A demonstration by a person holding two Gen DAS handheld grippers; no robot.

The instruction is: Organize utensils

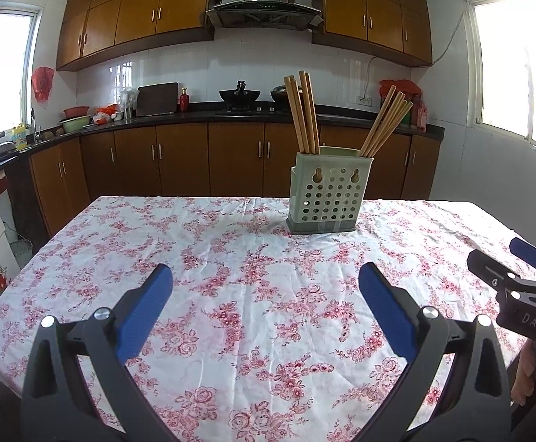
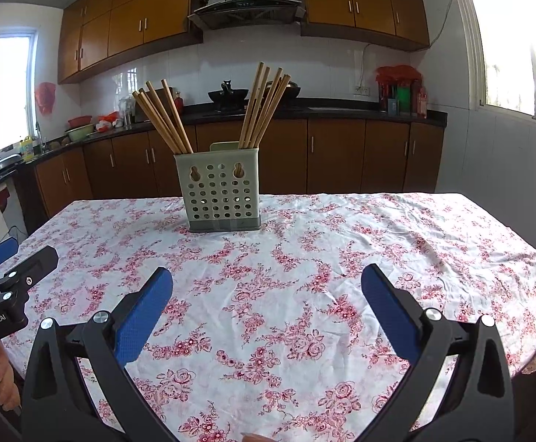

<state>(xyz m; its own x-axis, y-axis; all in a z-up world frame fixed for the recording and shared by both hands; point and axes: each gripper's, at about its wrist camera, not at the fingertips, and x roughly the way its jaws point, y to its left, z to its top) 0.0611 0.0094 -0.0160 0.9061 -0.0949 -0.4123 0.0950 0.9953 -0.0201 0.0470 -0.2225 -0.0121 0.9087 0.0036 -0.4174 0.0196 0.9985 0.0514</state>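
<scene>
Both pairs of blue-padded fingers [image 1: 150, 309] are spread wide with nothing between them. Our left gripper [image 1: 266, 280] hangs over the flowered tablecloth [image 1: 231, 258], and only cloth shows in the gap between its pads. Our right gripper [image 2: 267, 281] stands released in the same way, its fingers [image 2: 389, 313] parted over bare cloth.

Ahead of the left gripper's fingertips and a little to the right of them stands the pale green utensil holder [image 1: 328, 193], upright on the cloth, its near wall pierced with round holes. From the right wrist view the same holder [image 2: 218, 191] sits ahead and somewhat to the left of the fingertips, well apart from them.

Wooden chopsticks stand in the holder in two bunches. The left bunch [image 1: 302, 114] rises from the holder's left side, and the right bunch [image 1: 385, 125] leans out to the right. Neither gripper touches them.

Out past the left gripper's right finger we see the right gripper [image 1: 518, 276] from the side, and a hand [image 1: 525, 375] below it.
</scene>
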